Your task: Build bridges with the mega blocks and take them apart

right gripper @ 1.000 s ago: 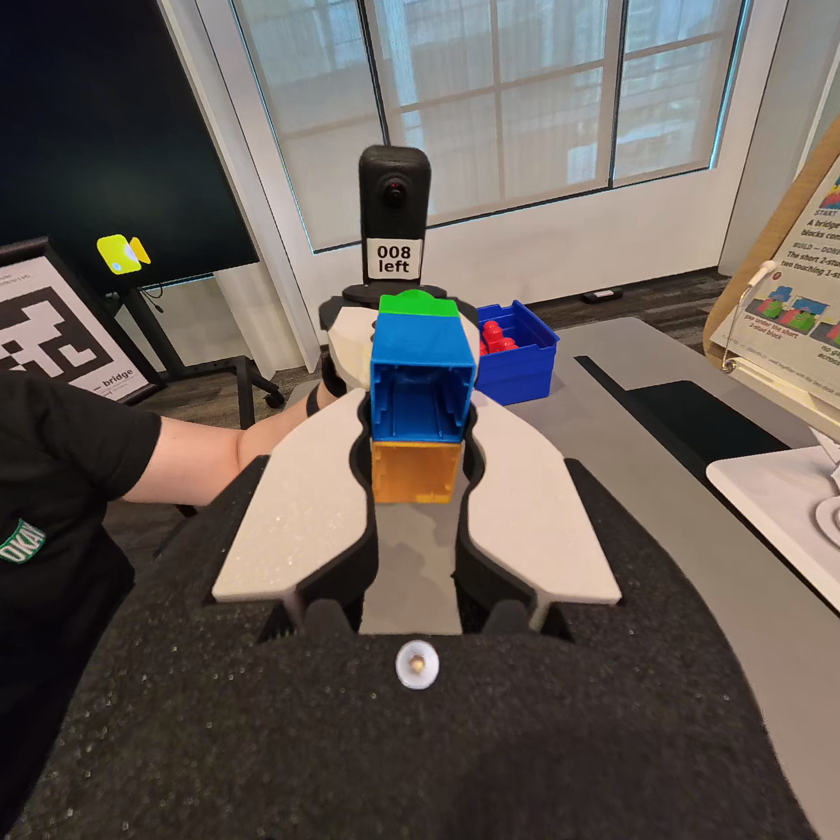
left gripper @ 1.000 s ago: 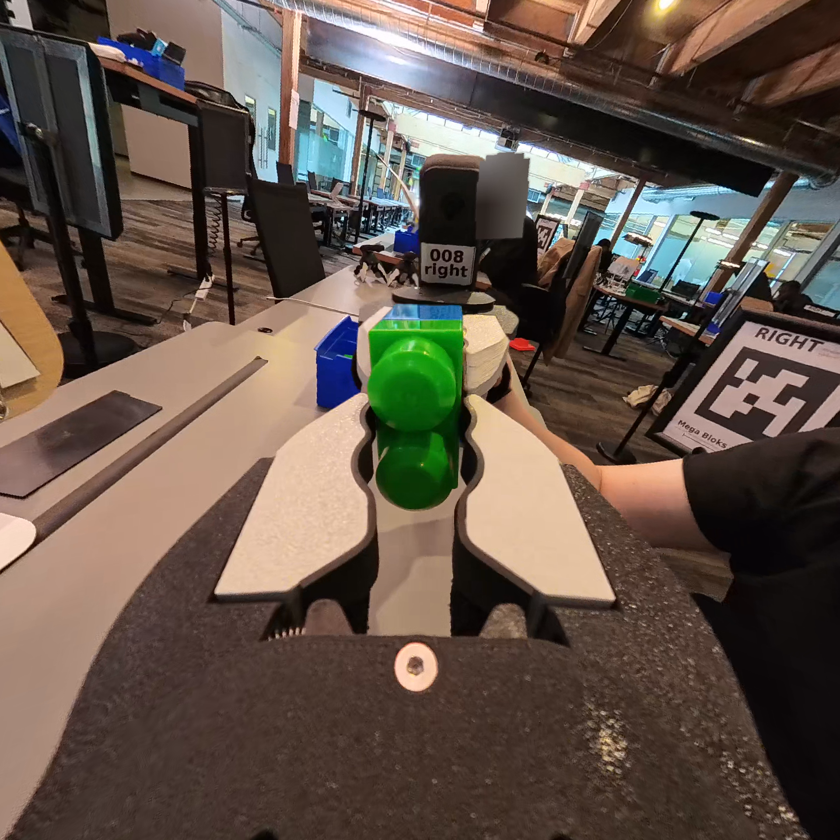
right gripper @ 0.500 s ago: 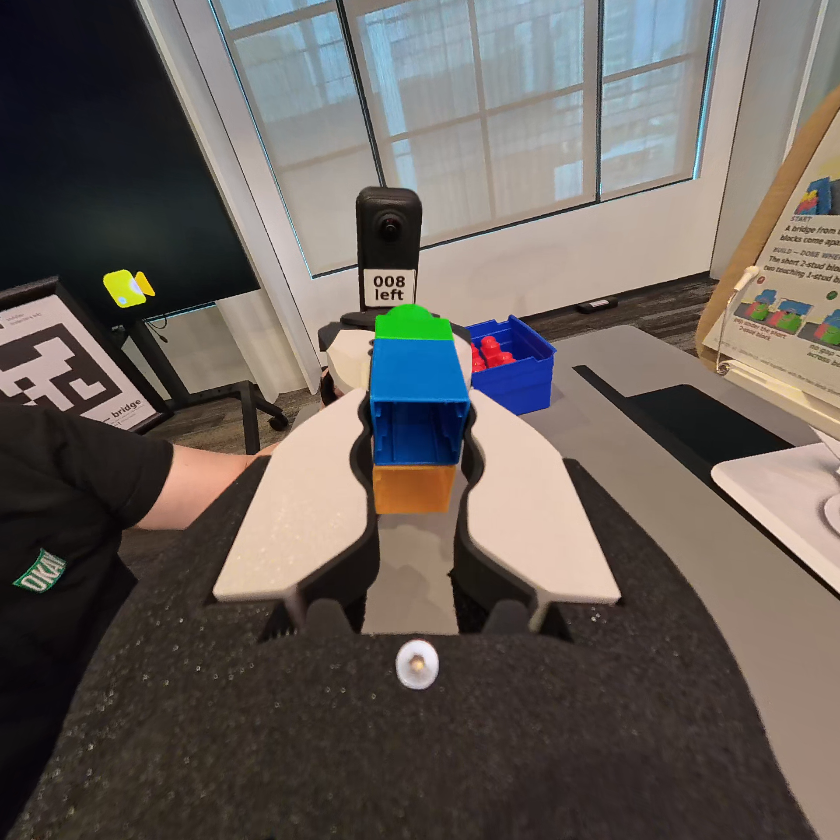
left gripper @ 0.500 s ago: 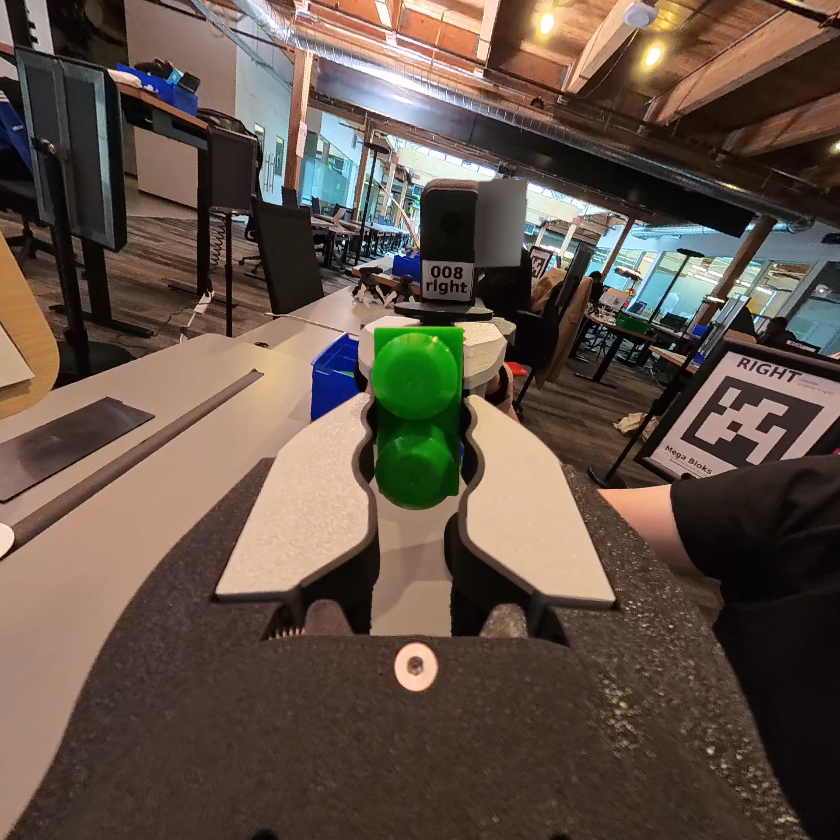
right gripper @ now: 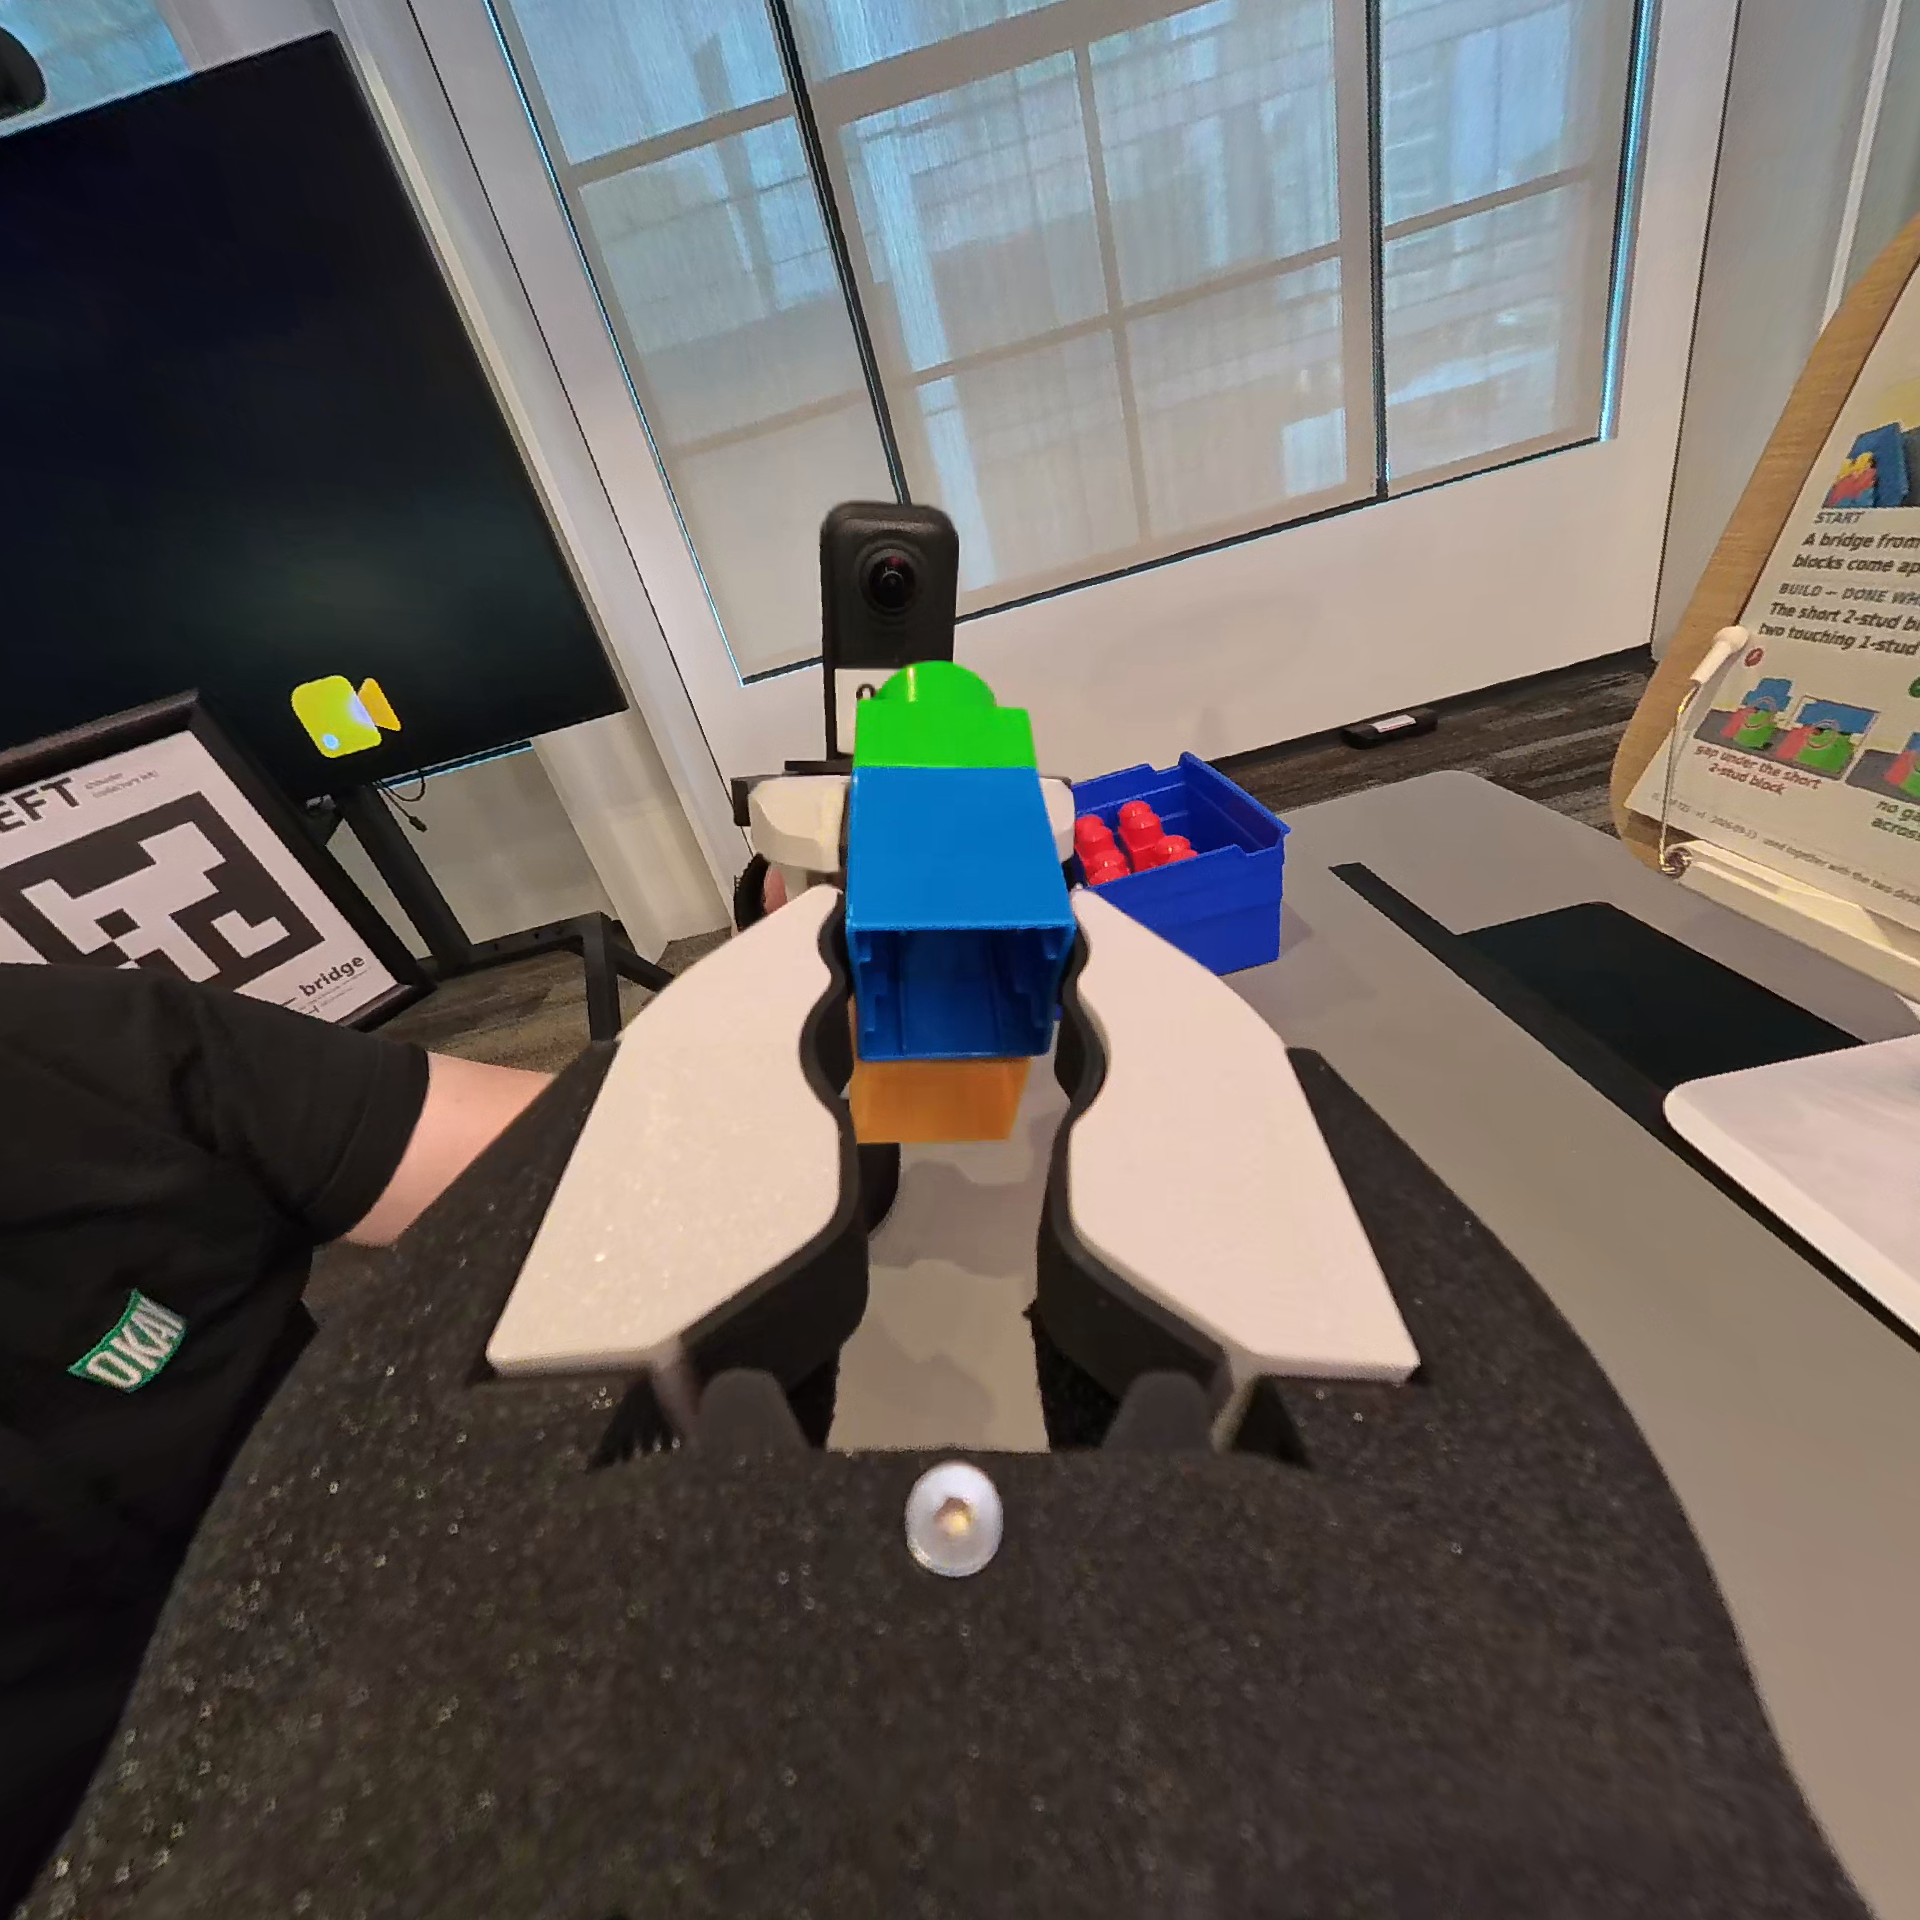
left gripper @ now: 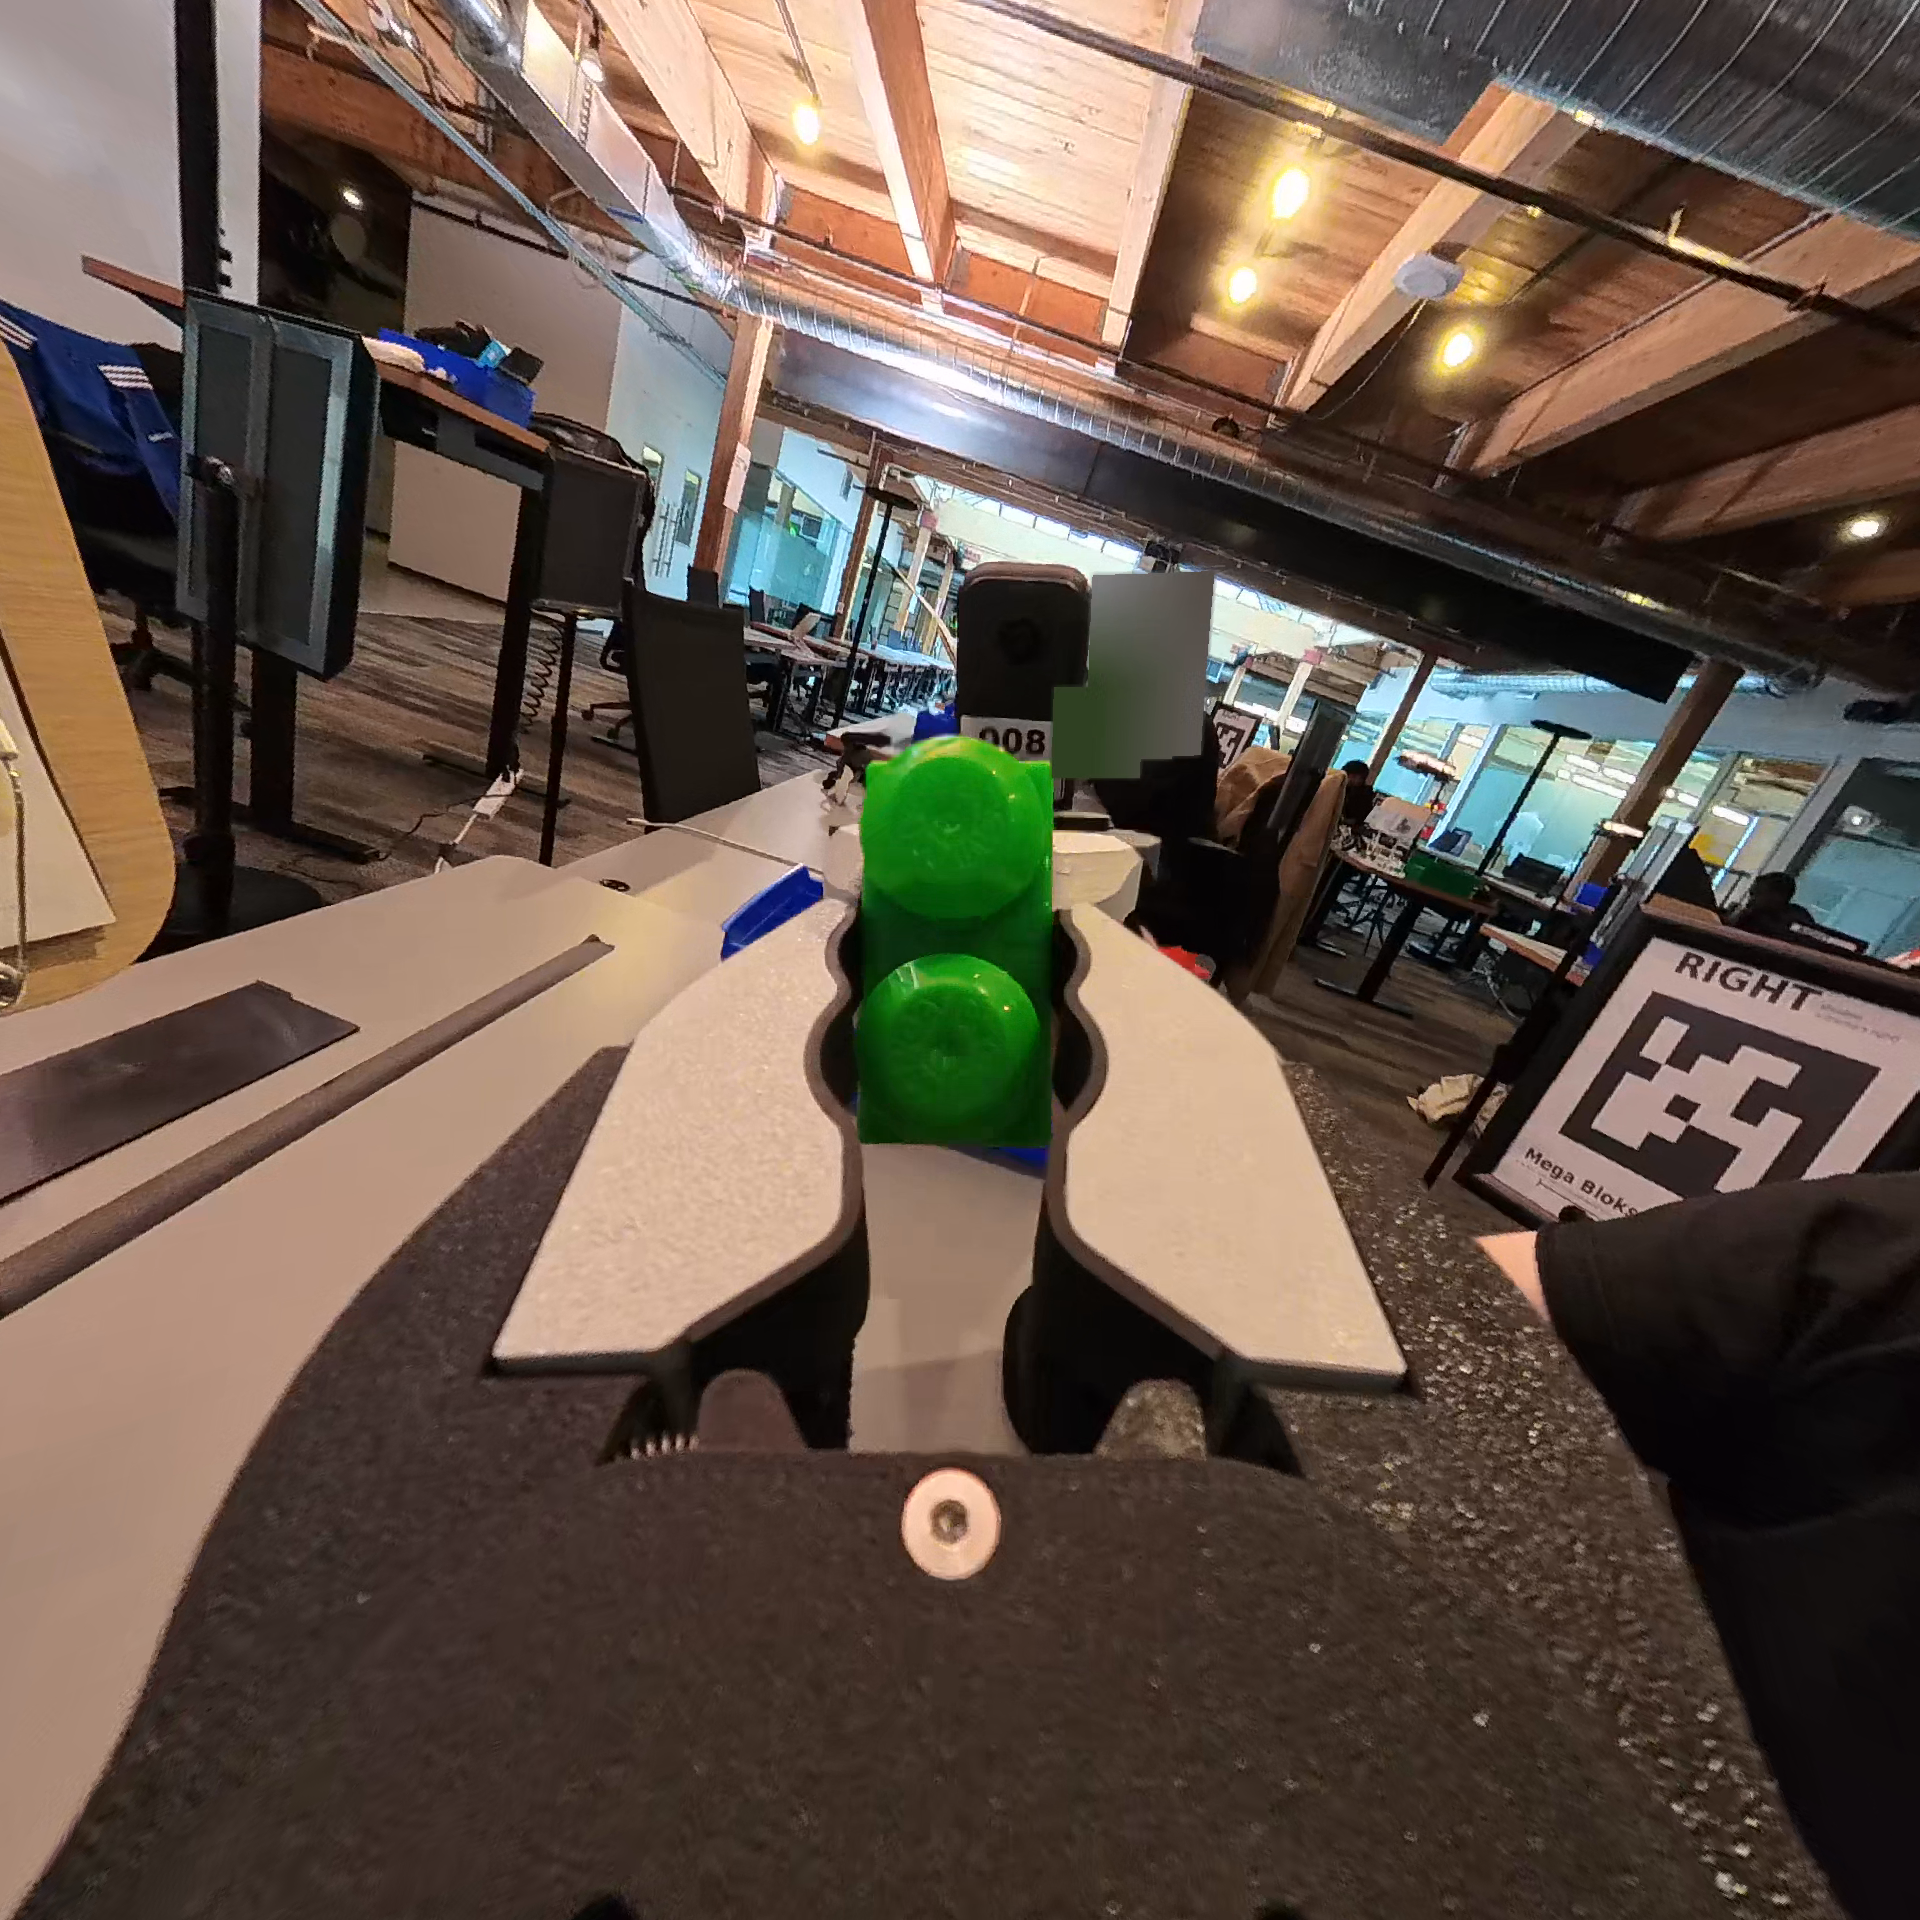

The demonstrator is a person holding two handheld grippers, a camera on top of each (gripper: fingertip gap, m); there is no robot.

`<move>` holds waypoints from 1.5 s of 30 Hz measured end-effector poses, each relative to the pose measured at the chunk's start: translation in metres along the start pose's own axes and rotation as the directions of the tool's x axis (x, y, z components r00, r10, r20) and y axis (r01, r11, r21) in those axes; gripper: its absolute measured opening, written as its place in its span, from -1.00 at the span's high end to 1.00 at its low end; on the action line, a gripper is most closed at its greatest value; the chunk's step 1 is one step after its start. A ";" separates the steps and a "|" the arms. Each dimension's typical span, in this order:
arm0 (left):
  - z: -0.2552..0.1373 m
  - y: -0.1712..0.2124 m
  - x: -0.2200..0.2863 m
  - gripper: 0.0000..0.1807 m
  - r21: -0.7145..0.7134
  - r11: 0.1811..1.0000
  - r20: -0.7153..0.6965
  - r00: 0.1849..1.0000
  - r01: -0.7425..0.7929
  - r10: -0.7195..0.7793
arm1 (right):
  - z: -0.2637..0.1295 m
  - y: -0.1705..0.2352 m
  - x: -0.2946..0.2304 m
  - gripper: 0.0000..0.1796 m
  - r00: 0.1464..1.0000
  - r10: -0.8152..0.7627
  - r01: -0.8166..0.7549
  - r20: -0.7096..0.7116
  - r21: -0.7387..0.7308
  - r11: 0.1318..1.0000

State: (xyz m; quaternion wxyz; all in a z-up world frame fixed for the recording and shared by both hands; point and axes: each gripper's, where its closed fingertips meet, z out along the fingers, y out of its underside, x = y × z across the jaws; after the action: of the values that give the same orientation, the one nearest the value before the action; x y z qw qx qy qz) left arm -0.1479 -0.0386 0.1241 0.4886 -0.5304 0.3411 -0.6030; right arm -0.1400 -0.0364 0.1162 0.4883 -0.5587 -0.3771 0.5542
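Observation:
My left gripper (left gripper: 956, 920) is shut on a green two-stud block (left gripper: 951, 977), whose studs face this camera. A sliver of blue shows under it. In the right wrist view the green block (right gripper: 940, 722) is joined to a blue block (right gripper: 951, 862) with an orange block (right gripper: 935, 1101) below it. My right gripper (right gripper: 951, 940) is shut on the blue block, with its hollow underside facing the camera. The two grippers face each other, holding the joined blocks in the air above the grey table (right gripper: 1455, 1143). The left gripper (right gripper: 795, 831) shows behind the blocks.
A blue bin (right gripper: 1195, 883) with red blocks (right gripper: 1127, 847) stands on the table behind the grippers; its edge shows in the left wrist view (left gripper: 769, 909). An instruction board (right gripper: 1818, 675) stands at the right. A framed marker sign (left gripper: 1714, 1081) and the person's sleeve are nearby. Left and right tips are no more than a few centimetres apart.
Both grippers have tilted upward together with the joined blocks. Both grasps hold as before; the blue block now peeks out below the green one instead of above it.

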 end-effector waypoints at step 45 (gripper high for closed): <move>-0.029 -0.031 0.010 0.62 0.056 0.997 -0.067 0.997 0.046 -0.042 | -0.178 -0.092 -0.014 0.23 0.840 -0.226 0.321 -0.493 0.117 0.940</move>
State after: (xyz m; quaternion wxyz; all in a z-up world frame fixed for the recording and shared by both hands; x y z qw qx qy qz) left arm -0.1829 -0.0421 0.1496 0.4789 -0.5031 0.3277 -0.6404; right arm 0.0452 -0.0506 0.1925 0.6919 -0.5663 -0.2666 0.3599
